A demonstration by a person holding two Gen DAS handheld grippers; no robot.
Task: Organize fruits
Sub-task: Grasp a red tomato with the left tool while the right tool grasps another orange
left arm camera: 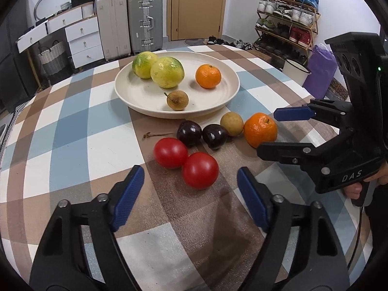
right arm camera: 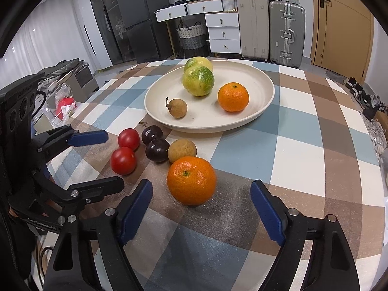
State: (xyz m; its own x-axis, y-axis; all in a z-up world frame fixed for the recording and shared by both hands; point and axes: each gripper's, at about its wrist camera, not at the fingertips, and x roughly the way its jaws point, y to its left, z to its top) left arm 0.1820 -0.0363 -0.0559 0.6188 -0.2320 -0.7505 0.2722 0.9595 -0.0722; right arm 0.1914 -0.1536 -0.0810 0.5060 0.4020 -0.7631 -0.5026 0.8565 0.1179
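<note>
A cream plate (left arm camera: 225,92) (right arm camera: 262,106) holds two yellow-green fruits (left arm camera: 167,72) (right arm camera: 198,80), an orange (left arm camera: 208,76) (right arm camera: 233,96) and a small brown fruit (left arm camera: 177,100) (right arm camera: 178,108). On the cloth before it lie two red tomatoes (left arm camera: 200,170) (right arm camera: 123,160), two dark purple fruits (left arm camera: 214,136) (right arm camera: 157,149), a brown fruit (left arm camera: 231,123) (right arm camera: 182,150) and a second orange (left arm camera: 260,129) (right arm camera: 191,180). My left gripper (left arm camera: 190,200) (right arm camera: 106,160) is open, just short of the tomatoes. My right gripper (right arm camera: 201,212) (left arm camera: 269,131) is open, just short of the second orange.
The table wears a checked blue, brown and white cloth (left arm camera: 72,126) (right arm camera: 303,150). Suitcases (left arm camera: 145,21) (right arm camera: 286,31), white drawers (left arm camera: 82,38) and a shoe rack (left arm camera: 286,17) stand beyond the table. A clear bag with a red item (right arm camera: 63,104) lies off the left edge.
</note>
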